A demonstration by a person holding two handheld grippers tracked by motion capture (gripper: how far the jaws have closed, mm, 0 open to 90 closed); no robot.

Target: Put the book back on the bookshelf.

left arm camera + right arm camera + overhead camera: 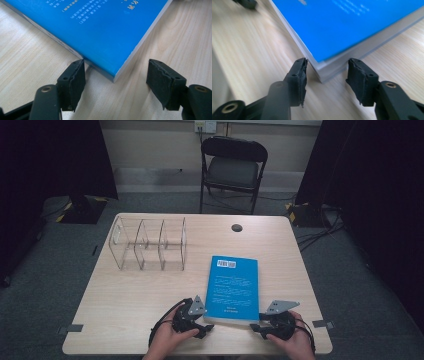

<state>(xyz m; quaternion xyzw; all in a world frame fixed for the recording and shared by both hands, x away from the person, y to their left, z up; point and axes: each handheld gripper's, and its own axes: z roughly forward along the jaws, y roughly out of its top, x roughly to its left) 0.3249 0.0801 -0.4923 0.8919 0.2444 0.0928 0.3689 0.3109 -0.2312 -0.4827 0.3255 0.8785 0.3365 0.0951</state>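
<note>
the blue book (pixel 232 287) lies flat near the surface's (pixel 125 310) front edge, long side running front to back. the left gripper (pixel 206 329) and right gripper (pixel 255 327) fingers stand apart at its near corners, not squeezing.

Blue book (pixel 231 287) lies flat on the bench (pixel 125 305), barcode end away from the person. Left hand-held gripper (pixel 206 330) sits at its near left corner, right hand-held gripper (pixel 256 328) at its near right corner. Clear three-bay organiser (pixel 148 245) stands well apart, far left.
</note>
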